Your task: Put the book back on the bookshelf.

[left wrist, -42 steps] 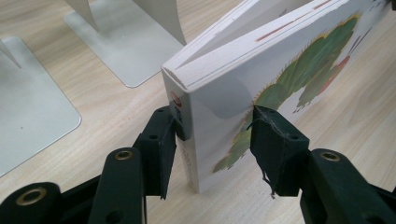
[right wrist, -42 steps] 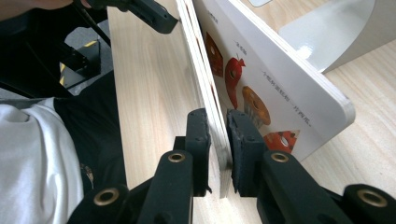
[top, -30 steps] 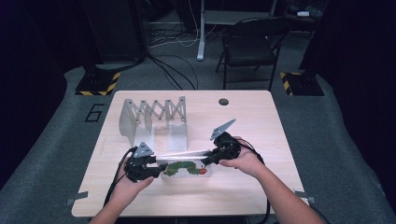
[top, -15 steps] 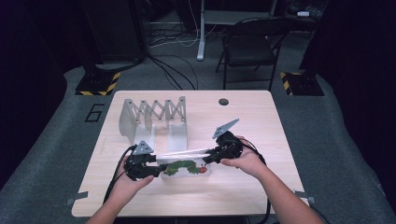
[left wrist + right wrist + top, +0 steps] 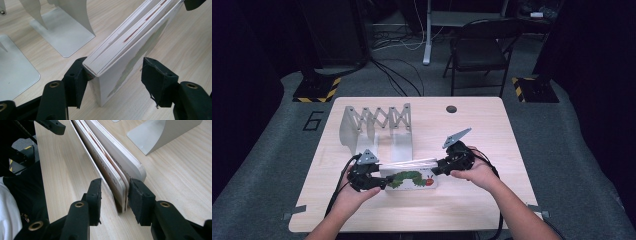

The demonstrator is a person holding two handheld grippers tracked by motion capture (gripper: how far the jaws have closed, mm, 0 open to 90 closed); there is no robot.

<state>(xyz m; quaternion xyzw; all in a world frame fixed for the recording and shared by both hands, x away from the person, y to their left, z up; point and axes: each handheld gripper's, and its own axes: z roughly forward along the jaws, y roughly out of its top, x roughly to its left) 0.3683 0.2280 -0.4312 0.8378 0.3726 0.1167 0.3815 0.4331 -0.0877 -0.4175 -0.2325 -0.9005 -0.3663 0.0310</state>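
A board book with a green caterpillar on its white cover stands on its long edge near the front of the desk, leaning a little, its thick pages fanned slightly at the top. It lies across the desk between the two grippers, one at each short end. The left gripper is at the book's left end; in the left gripper view one pad touches the corner on the page side while the other pad stands clear of the cover, so the jaws, which have just been opening, are about half open with the book's end between them and not clamped. The right gripper is at the book's right end; in the right gripper view one pad lies against the pages and the other stands off from the cover, with these jaws also just opening and the book loose between them. Behind the book, toward the back left of the desk, stands a white metal expanding book rack. A dark round grommet sits near the desk's far edge, and a black folding chair stands on the floor beyond.
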